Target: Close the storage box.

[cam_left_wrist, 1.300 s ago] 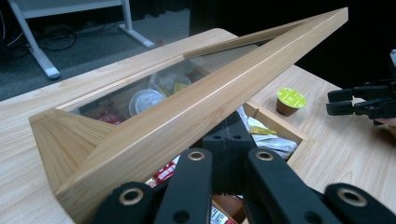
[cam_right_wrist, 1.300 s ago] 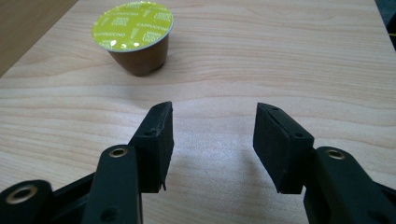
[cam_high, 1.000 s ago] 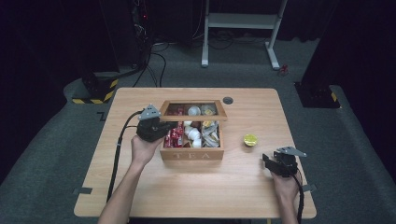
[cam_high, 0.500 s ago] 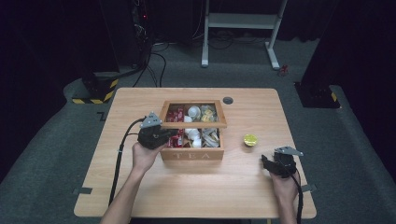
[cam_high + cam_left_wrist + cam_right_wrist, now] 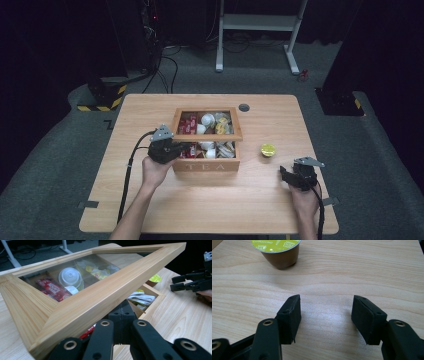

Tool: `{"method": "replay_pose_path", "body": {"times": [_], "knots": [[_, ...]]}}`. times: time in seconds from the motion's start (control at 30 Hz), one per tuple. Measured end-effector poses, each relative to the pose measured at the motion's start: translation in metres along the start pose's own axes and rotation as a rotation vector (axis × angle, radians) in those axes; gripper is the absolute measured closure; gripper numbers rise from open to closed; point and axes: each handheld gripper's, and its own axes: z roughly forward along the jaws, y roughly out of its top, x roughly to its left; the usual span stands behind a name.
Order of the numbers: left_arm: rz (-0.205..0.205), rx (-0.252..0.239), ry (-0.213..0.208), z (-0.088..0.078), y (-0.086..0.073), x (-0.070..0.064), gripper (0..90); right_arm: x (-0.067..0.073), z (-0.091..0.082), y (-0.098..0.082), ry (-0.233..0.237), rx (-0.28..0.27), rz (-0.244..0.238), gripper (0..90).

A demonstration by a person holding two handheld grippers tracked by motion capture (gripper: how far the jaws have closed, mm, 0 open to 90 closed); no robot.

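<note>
A wooden tea box stands mid-table, its glass-paned lid tilted partway over the sachets and capsules inside. My left gripper reaches in from the box's left. In the left gripper view its jaws are shut together under the lid's wooden frame, which lies across them. A brown capsule with a yellow-green top stands on the table right of the box. My right gripper is just short of it, low over the wood. Its jaws have just been opening, with nothing between them.
A small dark round disc sits in the tabletop behind the box. The table's right edge is close to my right hand. Cables trail from both grippers toward the near edge. My right gripper is also in the left gripper view, far right.
The lid's free edge has come down toward the box front, and my left gripper moved nearer and lower with it. The right gripper's jaws have spread apart while the hand stayed put.
</note>
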Motion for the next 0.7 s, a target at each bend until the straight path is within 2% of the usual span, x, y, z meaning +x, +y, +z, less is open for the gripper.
{"method": "replay_pose_path", "body": {"times": [0.47,0.7], "knots": [[-0.009,0.008,-0.005,0.004,-0.013,-0.002,90.0,0.000,0.000,0.000,-0.003,0.000,0.002,40.2],[-0.027,0.011,-0.016,0.006,-0.022,-0.003,90.0,0.000,0.000,0.000,-0.002,0.001,0.003,40.2]]}}
